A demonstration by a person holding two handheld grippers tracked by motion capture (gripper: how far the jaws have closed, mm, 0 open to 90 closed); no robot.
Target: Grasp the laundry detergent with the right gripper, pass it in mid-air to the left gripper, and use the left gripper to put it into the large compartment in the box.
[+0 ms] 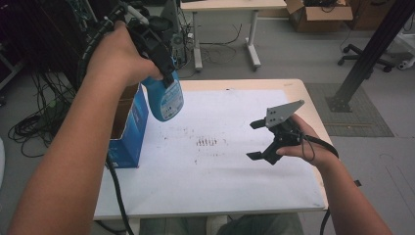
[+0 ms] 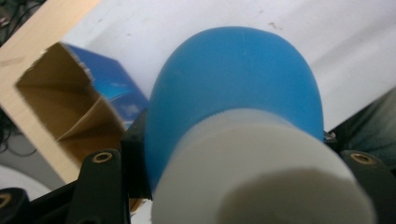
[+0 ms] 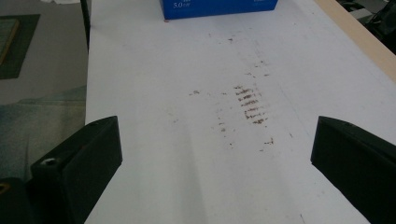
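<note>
Left claw (image 1: 166, 81): closed on a blue bottle (image 1: 165, 100), gripping it near the white cap end; held up in the air above the left part of the desk, pointing down.
Blue bottle: hangs from the left claw with its rounded bottom down, clear of the desk, just beside and above the open top of the blue box (image 1: 128, 128). In the left gripper view the bottle (image 2: 236, 88) sits between the two black jaws, its white cap (image 2: 261, 172) nearest the camera.
Right claw (image 1: 258, 140): jaws spread wide with nothing between them; held low over the right part of the desk, pointing toward the middle. In the right gripper view the claw (image 3: 212, 154) looks along the white sheet with bare sheet between its two jaws.
Blue box: stands at the left edge of the desk, top flaps open, brown cardboard inside; the left gripper view shows the box (image 2: 70, 107) with a divider in it.
Desk (image 1: 288, 84): light wood top, mostly covered by a white sheet (image 1: 244, 181).
Marks (image 1: 206, 142): a patch of short brown streaks near the middle of the white sheet, between the box and the right claw; in the right gripper view the marks (image 3: 251, 106) lie ahead of the jaws.
Person: left hand (image 1: 117, 54) raised around the left claw, right hand (image 1: 308, 147) around the right claw.
</note>
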